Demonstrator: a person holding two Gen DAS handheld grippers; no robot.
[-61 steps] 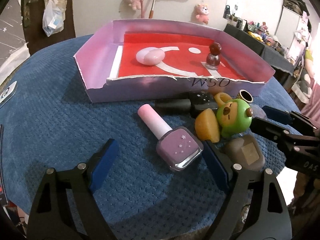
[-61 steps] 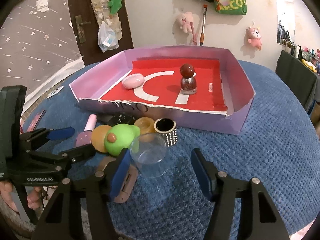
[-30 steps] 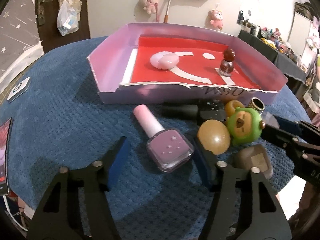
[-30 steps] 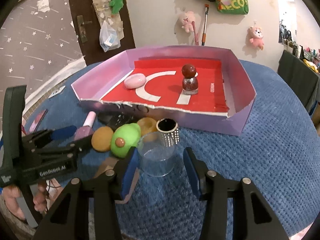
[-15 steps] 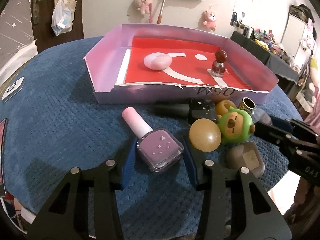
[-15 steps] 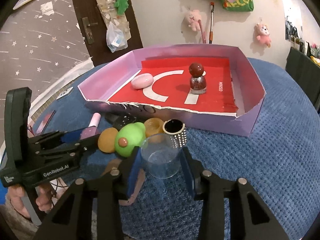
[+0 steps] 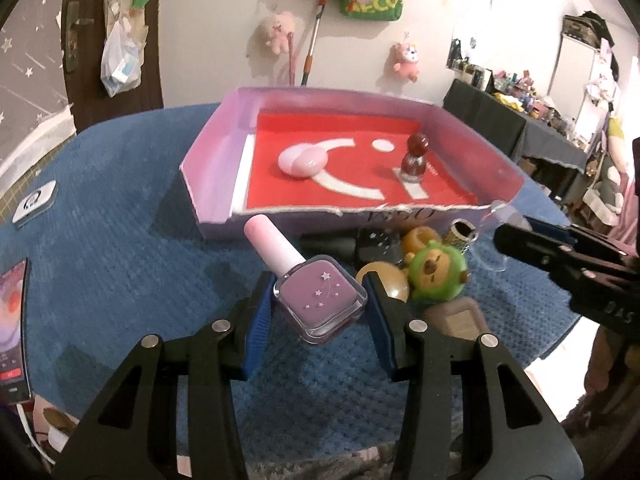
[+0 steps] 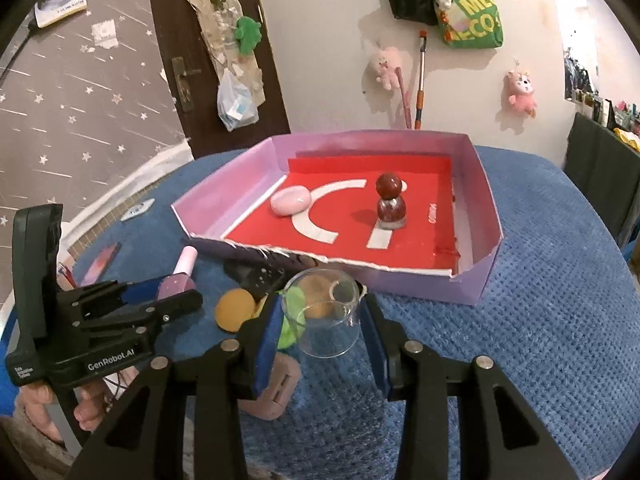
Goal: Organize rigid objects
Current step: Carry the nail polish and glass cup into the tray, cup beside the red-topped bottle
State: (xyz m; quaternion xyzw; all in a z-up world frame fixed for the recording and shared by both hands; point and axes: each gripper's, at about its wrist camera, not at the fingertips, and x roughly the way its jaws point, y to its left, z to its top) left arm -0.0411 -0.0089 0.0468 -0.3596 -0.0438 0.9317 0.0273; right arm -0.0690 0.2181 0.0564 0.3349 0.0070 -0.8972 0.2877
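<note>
Two grabs at once: left gripper (image 7: 318, 306) fingers pinch square purple nail-polish bottle (image 7: 320, 300); right gripper (image 8: 320, 326) fingers clamp clear glass beaker (image 8: 324, 318), prob. bound for purple-walled red-floored cardboard tray (image 8: 478, 280).

**Support Surface: Table and Contents**

A blue textured cloth covers the table (image 7: 120, 248). Directly on it: a purple tray (image 7: 212, 184), a black bottle (image 7: 360, 246) lying against the tray's front wall, an orange ball (image 8: 235, 309), a green toy (image 7: 436, 272), a brown case (image 7: 456, 318), a studded ring (image 7: 462, 230), a phone (image 7: 14, 320), and a white card (image 7: 34, 202).
</note>
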